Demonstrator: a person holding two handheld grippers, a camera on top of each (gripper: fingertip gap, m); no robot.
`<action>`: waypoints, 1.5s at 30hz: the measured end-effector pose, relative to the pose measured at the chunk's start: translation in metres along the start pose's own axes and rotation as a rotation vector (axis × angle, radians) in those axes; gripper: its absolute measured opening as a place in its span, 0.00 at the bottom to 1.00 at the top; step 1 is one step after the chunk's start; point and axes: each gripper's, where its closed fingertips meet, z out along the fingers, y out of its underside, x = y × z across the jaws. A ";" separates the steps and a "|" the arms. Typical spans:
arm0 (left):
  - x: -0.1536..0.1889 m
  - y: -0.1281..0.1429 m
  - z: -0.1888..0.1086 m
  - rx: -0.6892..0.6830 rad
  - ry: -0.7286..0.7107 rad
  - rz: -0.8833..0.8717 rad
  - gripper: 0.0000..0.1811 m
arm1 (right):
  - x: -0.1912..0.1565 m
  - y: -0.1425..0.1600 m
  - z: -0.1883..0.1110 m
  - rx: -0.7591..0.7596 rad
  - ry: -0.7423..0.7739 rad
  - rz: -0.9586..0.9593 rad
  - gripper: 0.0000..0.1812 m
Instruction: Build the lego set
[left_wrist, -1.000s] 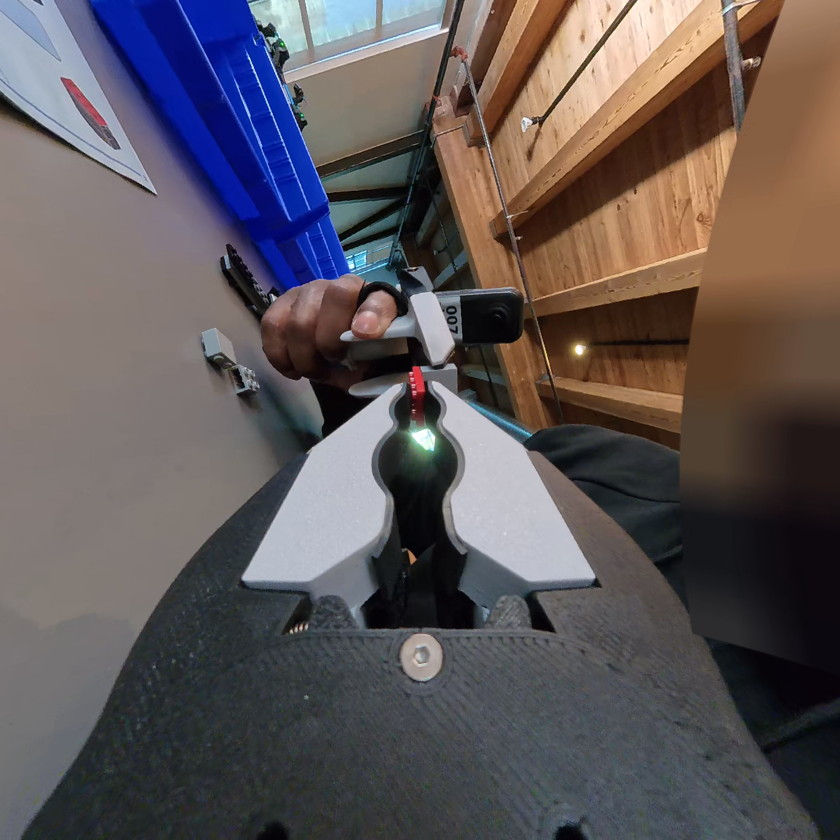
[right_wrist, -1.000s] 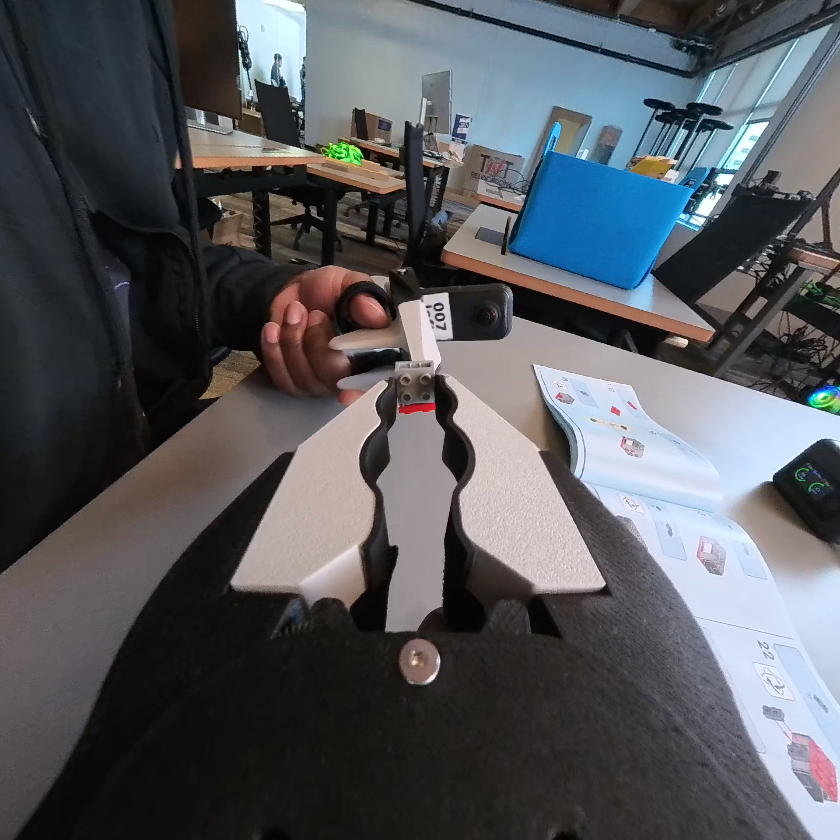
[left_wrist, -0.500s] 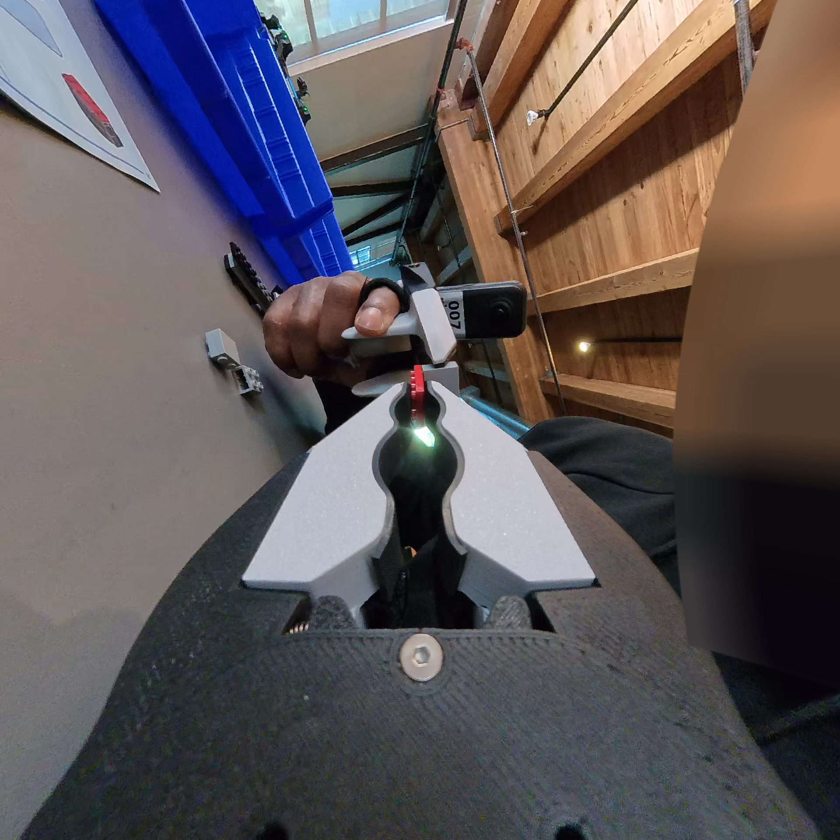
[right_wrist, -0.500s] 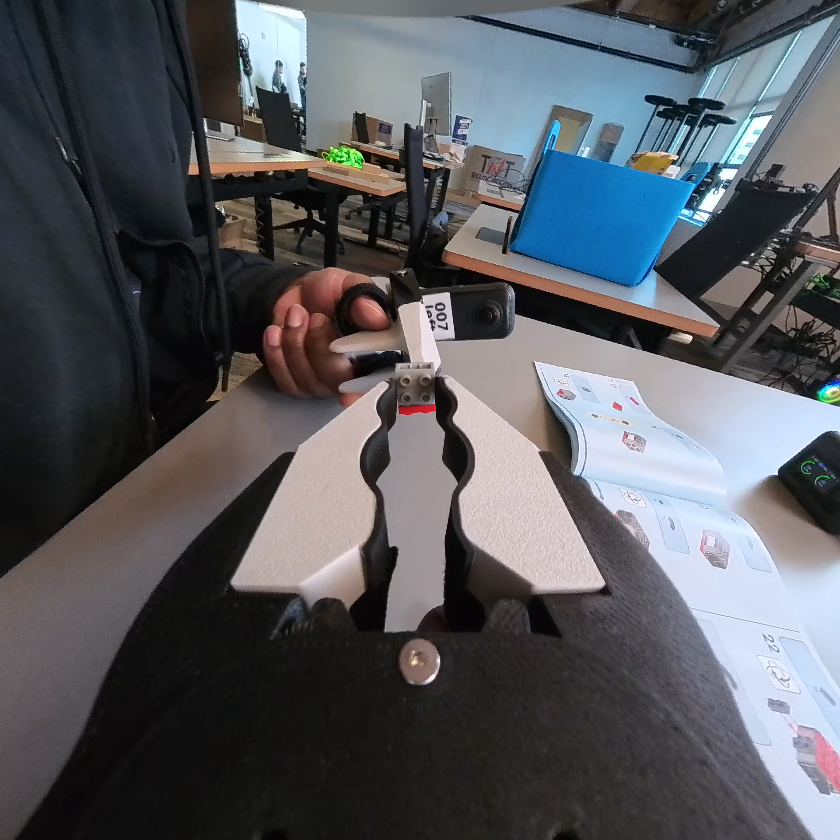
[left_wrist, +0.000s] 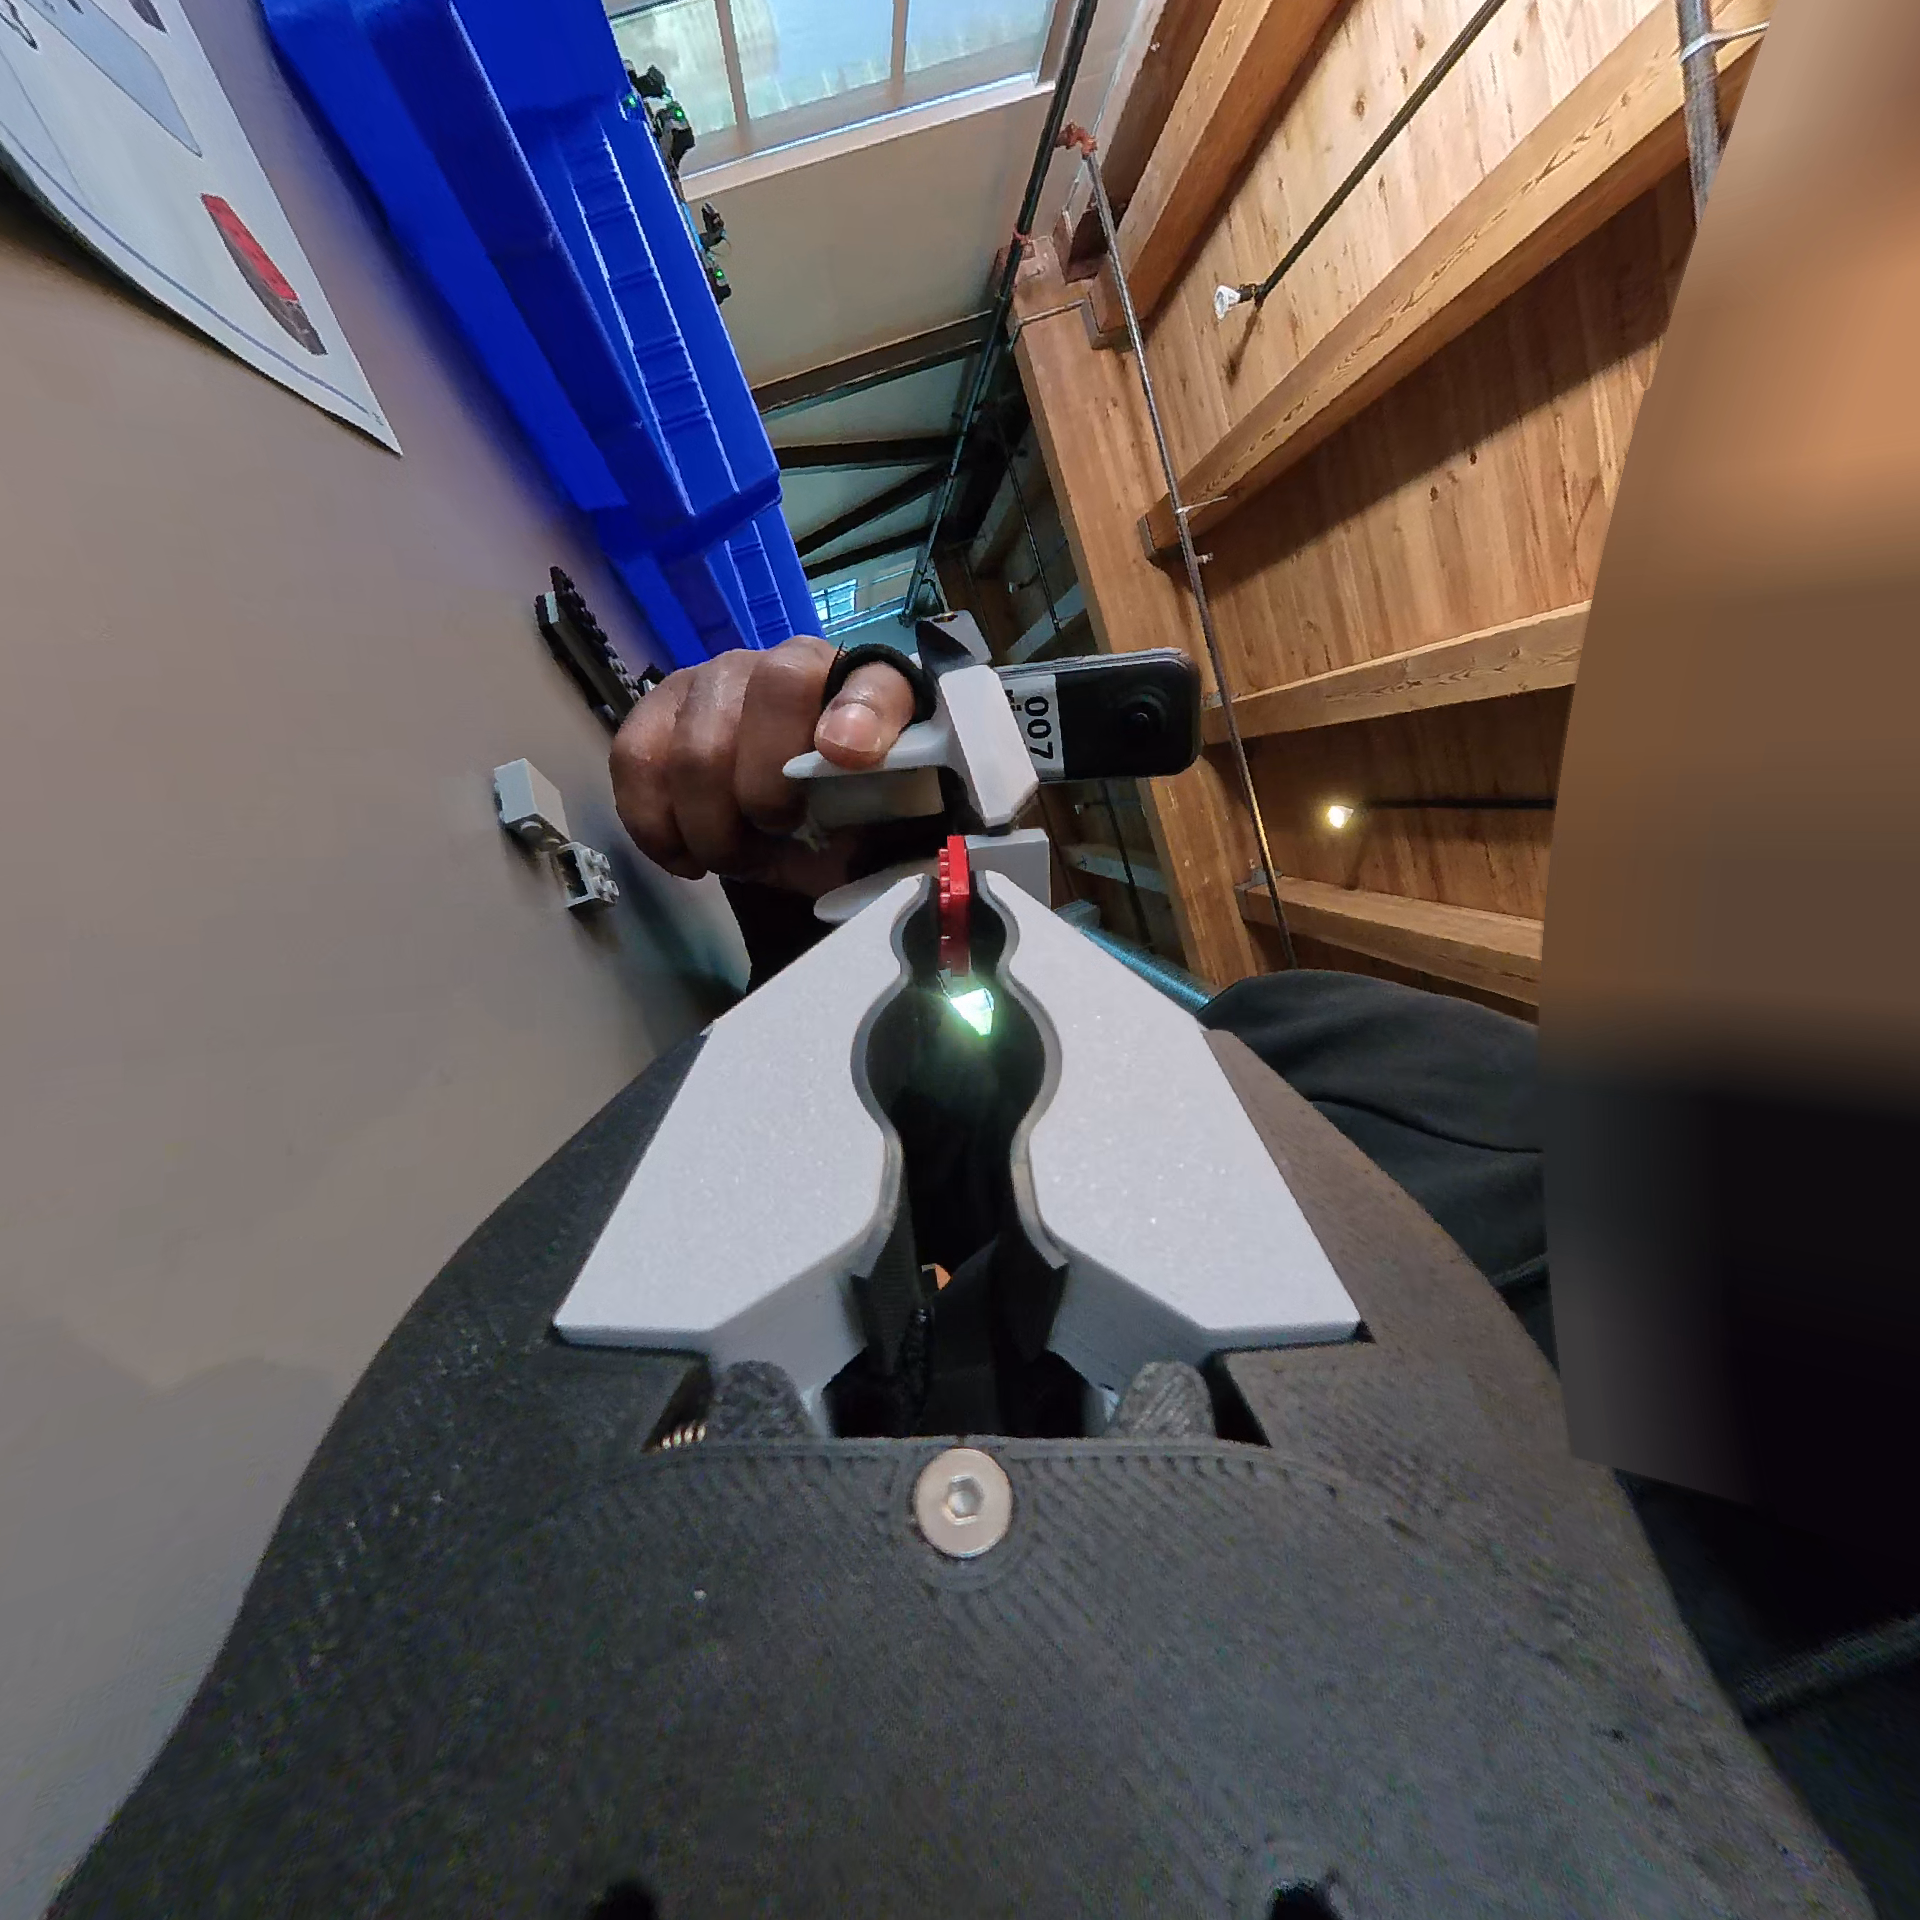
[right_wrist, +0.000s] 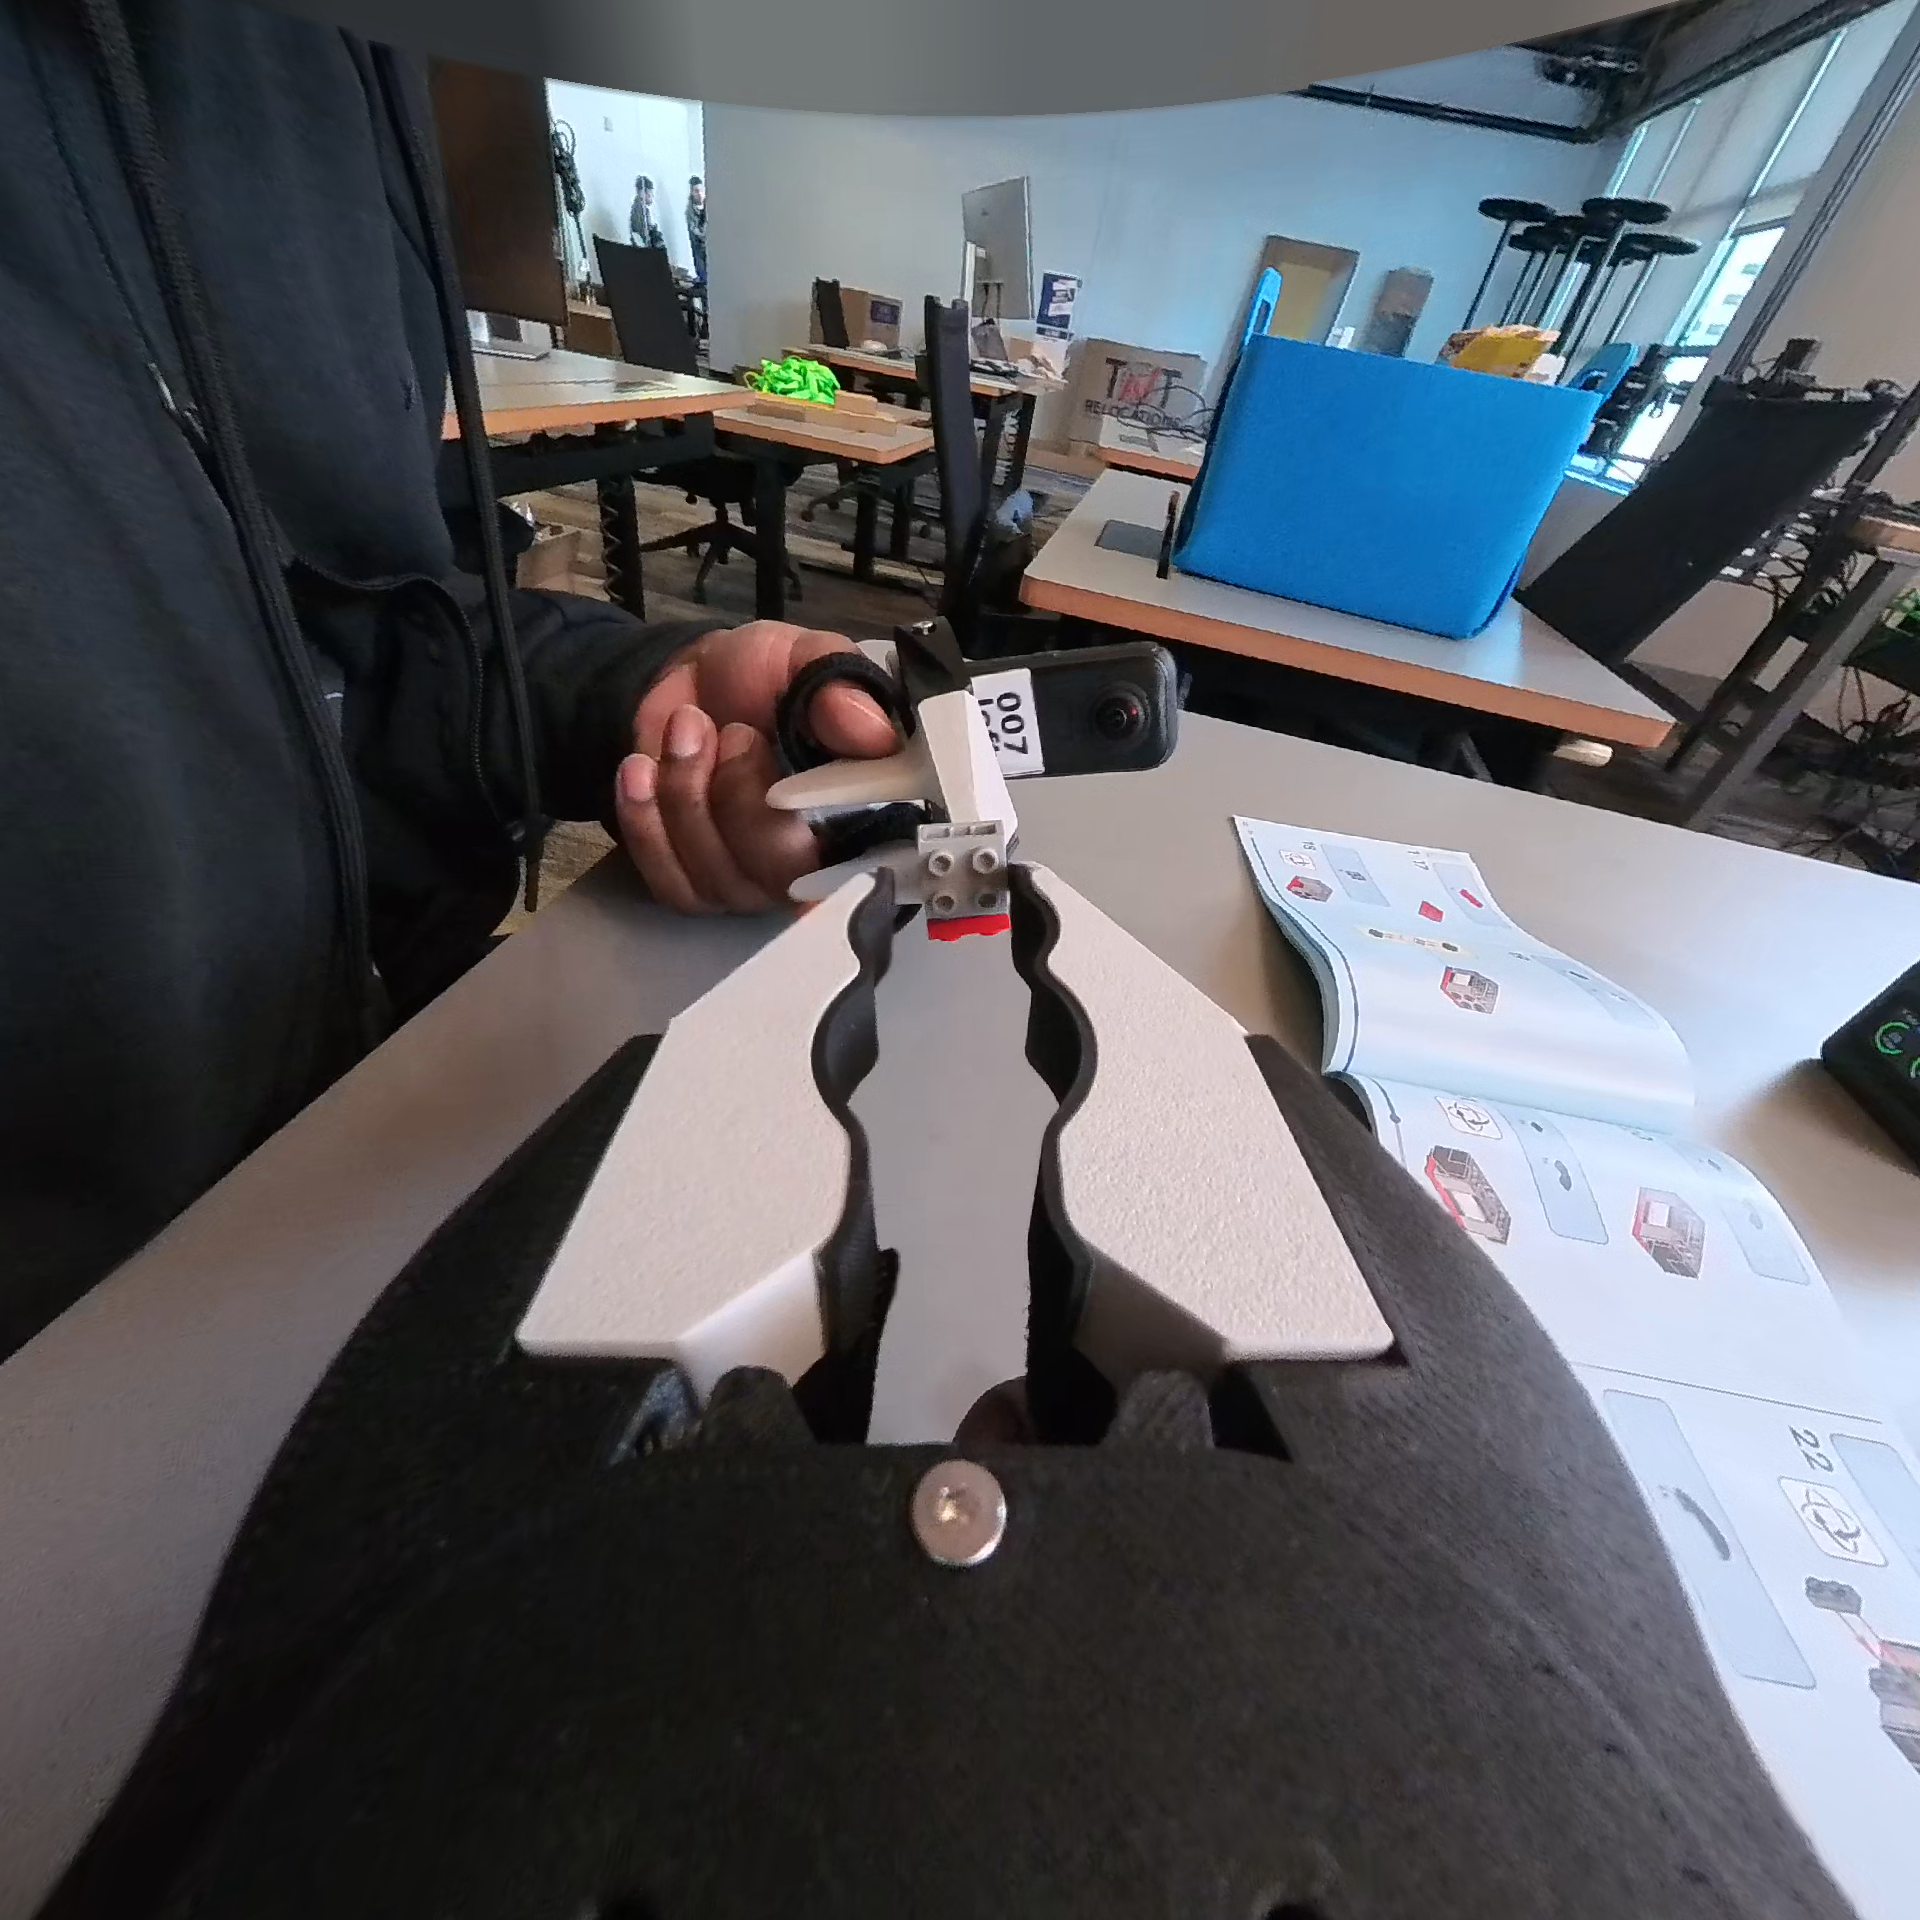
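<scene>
Mating: left hand-held gripper (left_wrist: 954, 891) and right hand-held gripper (right_wrist: 961, 883) brought tip to tip above the worktop (right_wrist: 1195, 790), parts pressed together between them.
Left grip: jaws closed down on a thin red plate (left_wrist: 952, 902), seen edge-on at the tips.
Right grip: jaws closed on a small grey studded brick (right_wrist: 962, 875), studs facing the camera; red edge touching just below it.
Spare parts: grey bricks (left_wrist: 551, 836) and a black studded strip (left_wrist: 592, 649) lying on the worktop beside the blue bin (left_wrist: 582, 291).
Reference: instruction booklet (right_wrist: 1538, 1122) open to the right.
Risk 1: studs off-line at contact, so pressing likely skews the plate or leaves it half seated.
Risk 2: thin plate held by narrow edge; side load could twist it out and drop it.
Seating: cannot tell from either view.
</scene>
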 end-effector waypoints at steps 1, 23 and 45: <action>0.000 -0.001 0.000 0.002 0.000 -0.001 0.02 | 0.001 0.000 -0.001 0.002 0.001 0.008 0.14; 0.016 -0.007 -0.007 0.037 -0.029 0.309 0.02 | 0.007 -0.017 0.006 0.017 0.164 0.984 0.30; 0.032 0.006 -0.006 -0.018 0.028 0.471 0.02 | -0.007 -0.026 0.014 0.005 0.124 0.835 0.12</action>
